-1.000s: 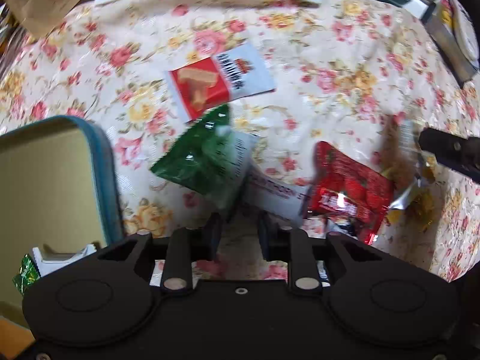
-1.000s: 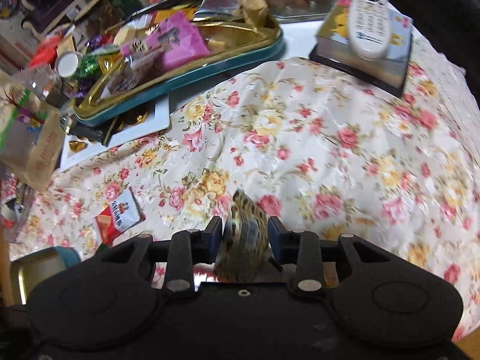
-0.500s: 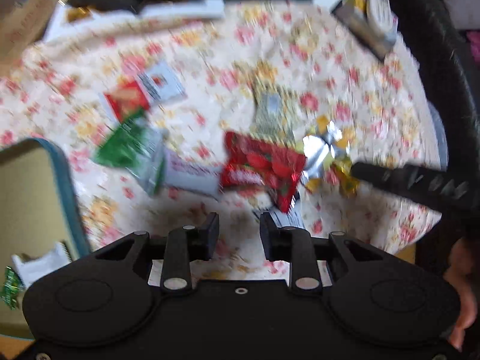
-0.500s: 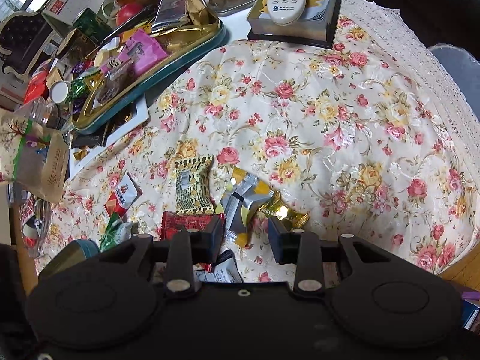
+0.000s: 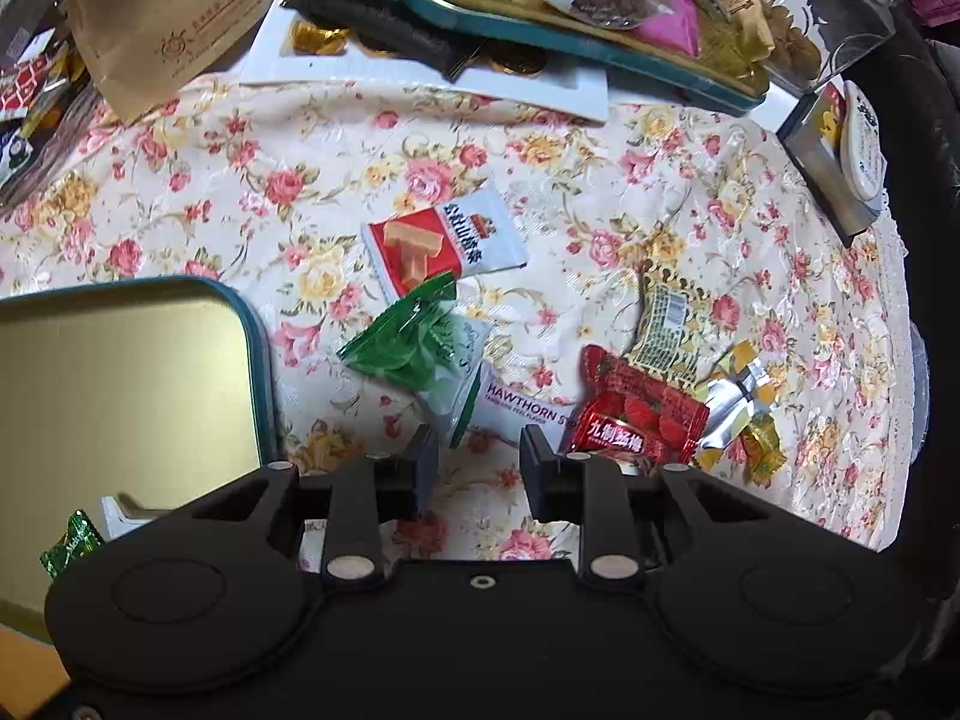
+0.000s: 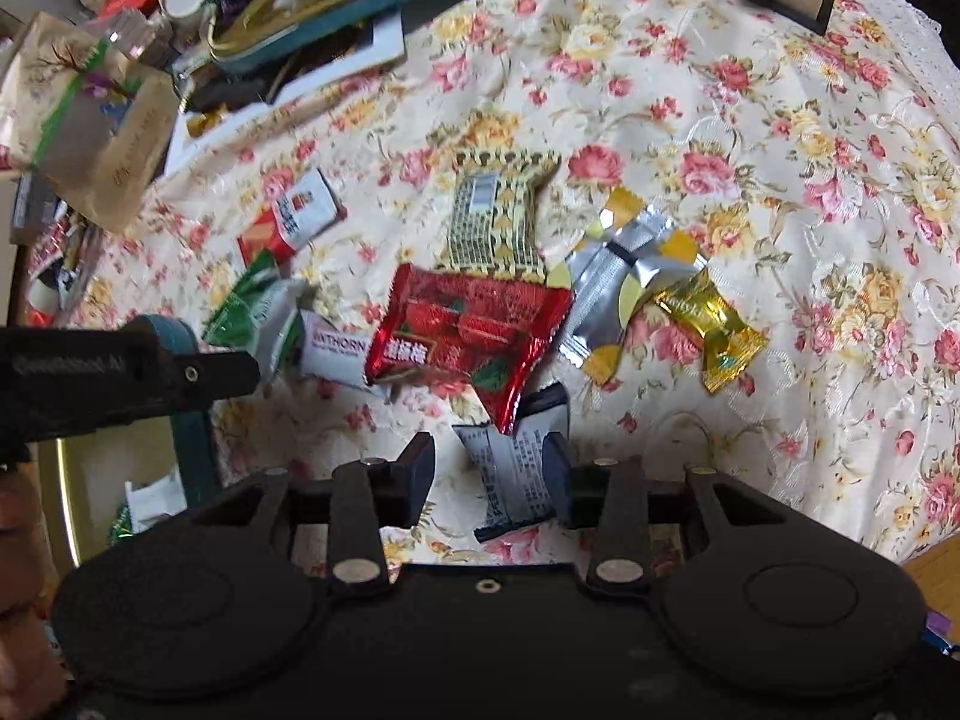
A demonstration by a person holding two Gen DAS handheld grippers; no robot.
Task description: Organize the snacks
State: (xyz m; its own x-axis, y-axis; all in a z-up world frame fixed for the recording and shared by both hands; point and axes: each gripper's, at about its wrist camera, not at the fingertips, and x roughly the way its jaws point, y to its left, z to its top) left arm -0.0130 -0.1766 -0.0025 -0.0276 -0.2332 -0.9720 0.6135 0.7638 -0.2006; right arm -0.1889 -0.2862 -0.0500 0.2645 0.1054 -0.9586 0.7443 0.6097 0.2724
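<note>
**Both jaws open above the scattered snacks**

The desk (image 5: 300,192) with its flowered cloth carries everything. At my left stands the gold tin (image 5: 120,384), holding a green candy (image 5: 69,543). The snacks lie loose on the cloth: red strawberry packet (image 6: 468,330), green packet (image 5: 414,342), wafer packet (image 5: 444,240), gold candy (image 6: 711,330). My left gripper (image 5: 477,462) is released and holds nothing. My right gripper (image 6: 489,465) is also released, above a white packet (image 6: 510,474).

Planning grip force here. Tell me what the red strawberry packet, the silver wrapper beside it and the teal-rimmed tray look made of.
Red strawberry packet: glossy plastic film, likely; bright glare and crimped ends.
Silver wrapper: metallised foil or film; mirror-like creases, yellow patches.
Teal-rimmed tray: probably tin; smooth gold interior with soft sheen, painted teal rim.
</note>
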